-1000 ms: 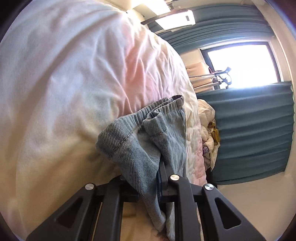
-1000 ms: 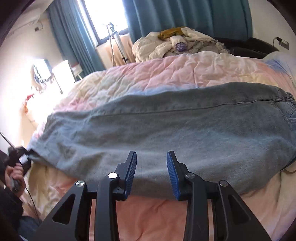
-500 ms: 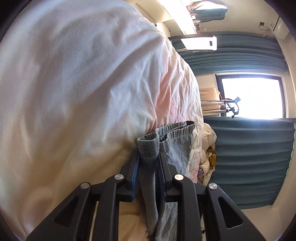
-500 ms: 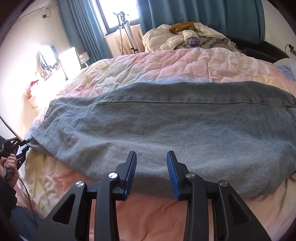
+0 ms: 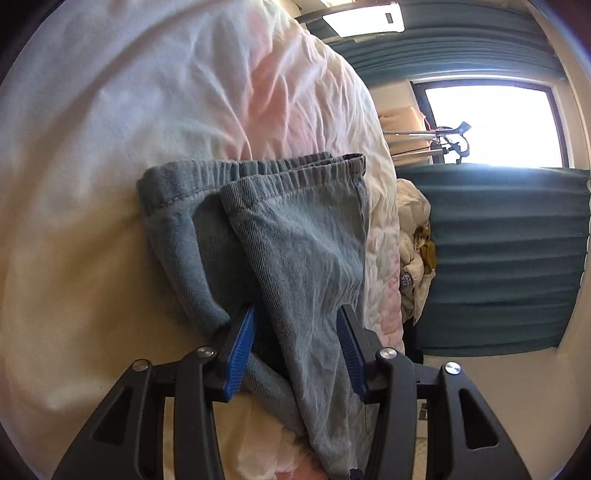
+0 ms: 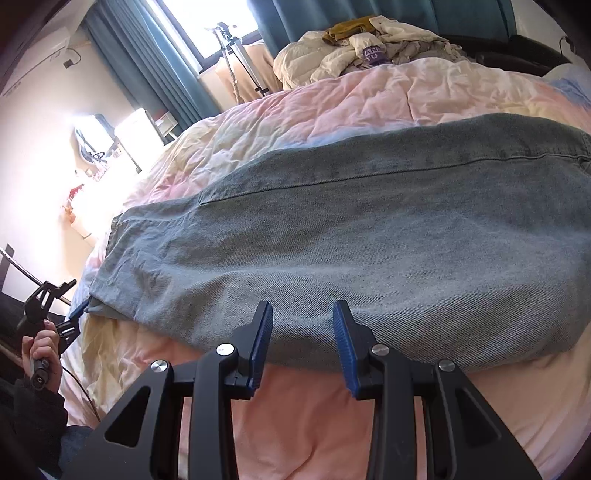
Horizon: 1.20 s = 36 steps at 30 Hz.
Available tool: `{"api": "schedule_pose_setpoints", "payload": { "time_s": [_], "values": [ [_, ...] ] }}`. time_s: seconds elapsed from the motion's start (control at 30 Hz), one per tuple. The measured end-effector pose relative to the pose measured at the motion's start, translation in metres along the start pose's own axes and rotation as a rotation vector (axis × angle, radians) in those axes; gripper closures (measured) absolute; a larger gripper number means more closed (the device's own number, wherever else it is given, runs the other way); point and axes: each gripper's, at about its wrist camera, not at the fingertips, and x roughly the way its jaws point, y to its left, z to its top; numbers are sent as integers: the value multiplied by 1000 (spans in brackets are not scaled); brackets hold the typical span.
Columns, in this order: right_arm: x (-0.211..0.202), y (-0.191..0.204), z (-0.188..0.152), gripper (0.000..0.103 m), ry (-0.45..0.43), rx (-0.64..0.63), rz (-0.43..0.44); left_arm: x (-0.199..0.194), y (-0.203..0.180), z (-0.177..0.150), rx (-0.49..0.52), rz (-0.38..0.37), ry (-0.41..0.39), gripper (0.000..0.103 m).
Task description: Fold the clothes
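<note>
A pastel quilt [image 6: 369, 110], pink, cream and pale blue, covered the bed. At its far end lay a heap of cream and mustard laundry [image 6: 369, 48]. Teal curtains [image 6: 147, 66] hung by a bright window [image 6: 207, 26] at the far left, with a tripod [image 6: 236, 59] standing just in front of it. An air conditioner [image 6: 33, 59] sat high on the left wall.

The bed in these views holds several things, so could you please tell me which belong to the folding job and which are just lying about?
Job in hand:
- faded blue denim trousers
- left tool, jaws just opened, denim between them
- right tool

Lying about:
- crumpled cream clothes pile
- pastel quilt
- metal tripod
</note>
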Motion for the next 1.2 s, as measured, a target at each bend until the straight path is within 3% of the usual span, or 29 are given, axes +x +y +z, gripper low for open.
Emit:
{"api": "schedule_pose_setpoints", "payload": {
  "time_s": [0.2, 0.27, 0.3, 0.33, 0.43, 0.6, 0.7, 0.8, 0.87, 1.0, 1.2],
  "values": [
    [7, -2, 0, 69, 15, 4, -16, 11, -5, 15, 50, -2, -63, 59],
    [9, -2, 0, 69, 19, 3, -23, 13, -7, 17, 60, 4, -80, 80],
    [10, -2, 1, 69, 21, 2, -26, 12, -9, 18, 76, 6, -93, 85],
    [12, -2, 1, 69, 22, 1, -29, 12, -11, 18, 91, 7, -105, 99],
    [14, -2, 1, 69, 26, -6, -38, 6, -18, 15, 107, -10, -144, 100],
    [15, -1, 1, 69, 25, -19, -61, -30, -32, 10, 126, -138, -209, 100],
    [13, -2, 0, 69, 24, -24, -65, -38, -21, 11, 113, -59, -222, 100],
    [10, -5, -1, 69, 22, -17, -62, -29, 4, 18, 44, 57, -167, 100],
    [8, -8, 0, 69, 17, -8, -64, -24, 15, 20, 7, 88, -139, 100],
    [7, -13, 1, 69, 13, 11, -73, -24, 19, 19, -26, 89, -144, 99],
    [8, -15, 0, 69, 15, 21, -69, -48, 30, 11, -135, 85, -204, 81]
  ]
}}
